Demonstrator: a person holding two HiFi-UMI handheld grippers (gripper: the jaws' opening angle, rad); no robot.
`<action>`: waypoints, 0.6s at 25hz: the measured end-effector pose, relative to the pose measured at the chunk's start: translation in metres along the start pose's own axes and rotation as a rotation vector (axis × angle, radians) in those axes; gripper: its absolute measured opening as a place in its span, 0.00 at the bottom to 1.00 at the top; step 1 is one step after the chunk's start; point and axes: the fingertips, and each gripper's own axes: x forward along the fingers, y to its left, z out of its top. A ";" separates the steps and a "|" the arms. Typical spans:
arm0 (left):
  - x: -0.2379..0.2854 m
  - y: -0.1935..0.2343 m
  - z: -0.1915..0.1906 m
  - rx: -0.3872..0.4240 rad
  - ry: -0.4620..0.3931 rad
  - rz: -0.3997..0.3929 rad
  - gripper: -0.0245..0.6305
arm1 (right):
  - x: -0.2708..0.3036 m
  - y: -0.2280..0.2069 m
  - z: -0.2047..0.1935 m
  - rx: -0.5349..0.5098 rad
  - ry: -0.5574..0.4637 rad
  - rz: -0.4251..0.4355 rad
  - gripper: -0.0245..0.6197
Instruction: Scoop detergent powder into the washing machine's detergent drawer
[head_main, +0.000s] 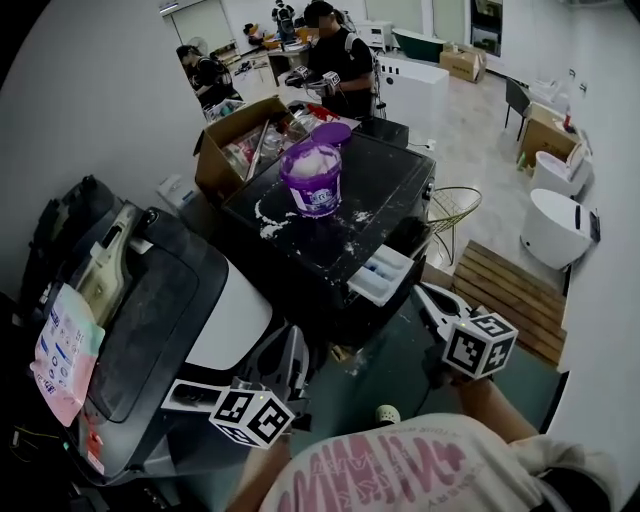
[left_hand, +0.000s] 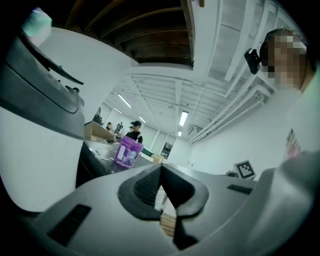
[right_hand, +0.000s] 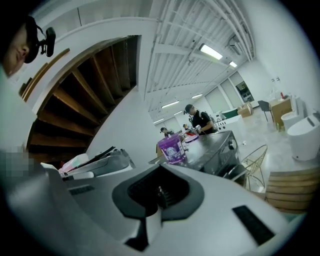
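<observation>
Facing the black washing machine (head_main: 390, 180), you hold both grippers low on the near side. The left gripper (head_main: 288, 360) has its fingers pressed together on nothing. The right gripper (head_main: 432, 305) is likewise closed and empty, with its tips near the white-and-blue plastic detergent drawer (head_main: 385, 275), which stands pulled out at the machine's near right. The open round purple plastic tub of white detergent powder (head_main: 311, 180) sits on the machine's top, amid spilled powder.
</observation>
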 end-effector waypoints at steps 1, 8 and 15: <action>0.008 -0.001 0.003 0.002 -0.012 0.008 0.04 | 0.004 -0.007 0.009 -0.001 -0.009 0.013 0.03; 0.046 -0.006 0.007 -0.003 -0.090 0.054 0.04 | 0.029 -0.042 0.030 -0.016 -0.012 0.125 0.03; 0.062 -0.015 -0.016 -0.009 -0.033 0.088 0.04 | 0.034 -0.067 0.006 0.016 0.079 0.166 0.03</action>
